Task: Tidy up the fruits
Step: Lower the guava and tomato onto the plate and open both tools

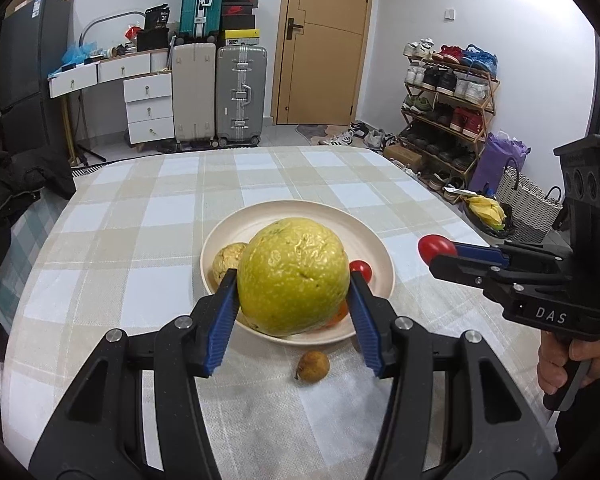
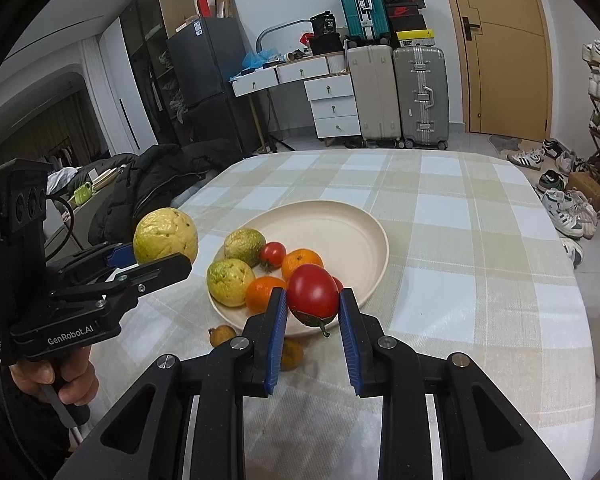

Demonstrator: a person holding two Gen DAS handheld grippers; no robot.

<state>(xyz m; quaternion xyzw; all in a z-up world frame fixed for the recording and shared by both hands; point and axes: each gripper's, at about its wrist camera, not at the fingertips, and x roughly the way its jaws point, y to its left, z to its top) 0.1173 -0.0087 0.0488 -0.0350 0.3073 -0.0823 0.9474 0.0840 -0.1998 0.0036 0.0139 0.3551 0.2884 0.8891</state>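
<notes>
The left gripper (image 1: 293,286) has its blue ribbed pads clamped on a large yellow-green, rough-skinned round fruit (image 1: 293,276), jaws partly spread to fit it, holding it in the air above the near edge of the cream-coloured shallow round plate (image 1: 376,256). The right gripper (image 2: 313,300) pinches a ripe red tomato (image 2: 313,292) between its pads, jaws drawn close (stem end hanging downward), also held in the air over the plate's near rim.

On the plate lie two more yellow-green fruits (image 2: 230,280), a small red tomato (image 2: 272,254) and two orange mandarins (image 2: 302,262), all bunched at its left and near side; the far half is bare.

On the beige-and-white checked tablecloth (image 2: 460,240), just in front of the plate, sit a small brownish pear-shaped fruit (image 1: 313,366) and another small orange fruit (image 2: 292,354), partly hidden behind the right gripper's finger.
</notes>
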